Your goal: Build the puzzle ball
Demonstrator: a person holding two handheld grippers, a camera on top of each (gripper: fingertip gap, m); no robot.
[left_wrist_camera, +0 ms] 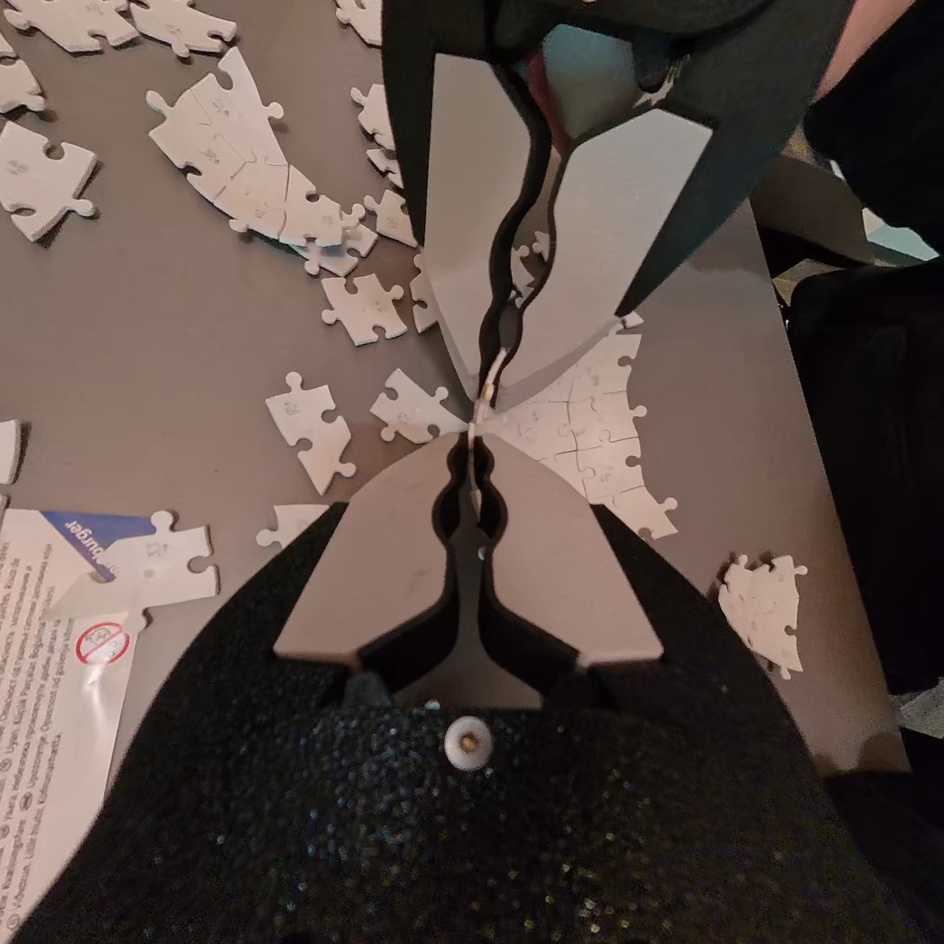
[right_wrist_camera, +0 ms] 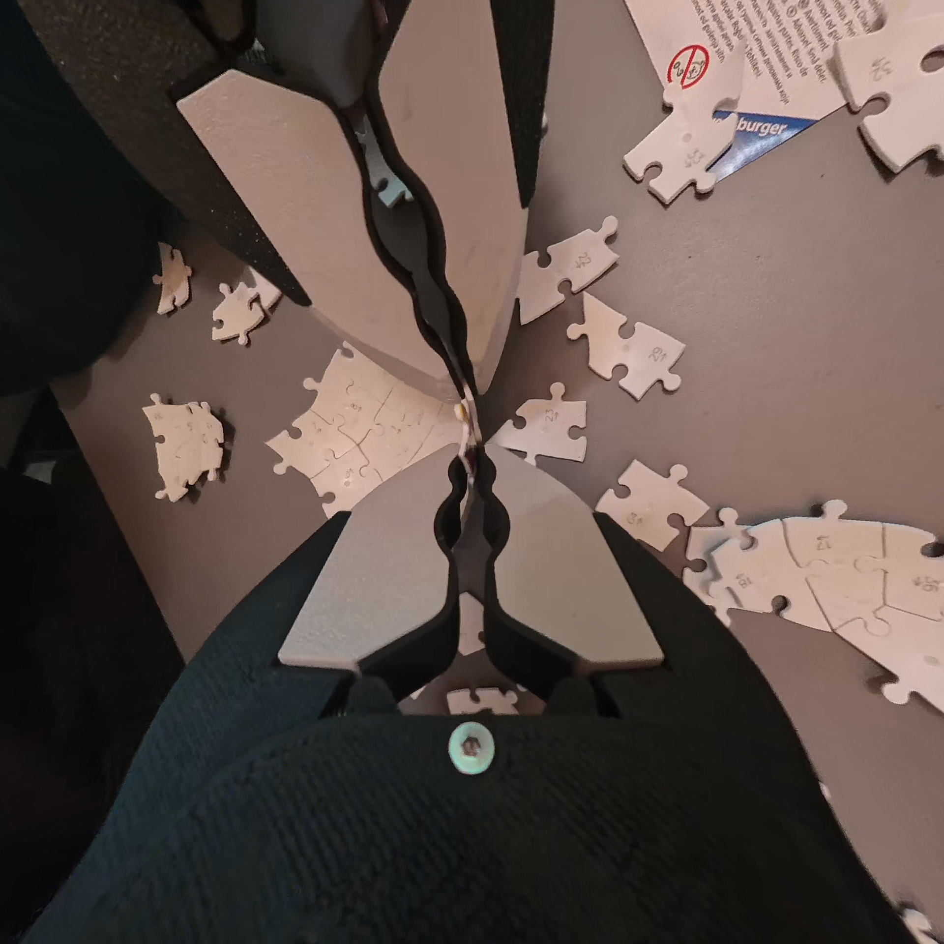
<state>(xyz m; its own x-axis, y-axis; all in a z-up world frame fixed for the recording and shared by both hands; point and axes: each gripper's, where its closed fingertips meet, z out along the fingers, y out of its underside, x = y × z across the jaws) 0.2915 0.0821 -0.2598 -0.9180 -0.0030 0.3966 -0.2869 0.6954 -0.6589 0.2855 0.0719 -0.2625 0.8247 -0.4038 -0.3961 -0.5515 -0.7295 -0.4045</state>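
Two grippers [left_wrist_camera: 472, 444] [right_wrist_camera: 472, 449]; one edge-on puzzle piece [left_wrist_camera: 477, 424]

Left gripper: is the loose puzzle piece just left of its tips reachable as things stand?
Probably not yet. The loose piece lies flat right beside the left gripper, nothing between, but its fingers are shut on a thin white piece held edge-on.

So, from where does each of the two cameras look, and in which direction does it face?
Left wrist view: sits on the left tongs, looking down along them at the grey table; its own fingers show below, the right tongs enter from the top.
Right wrist view: sits on the right tongs, also facing down; the left tongs enter from the top.
Shared: both tongs meet tip to tip on a thin puzzle piece held edge-on, above the joined puzzle section, loose white pieces and the printed leaflet.
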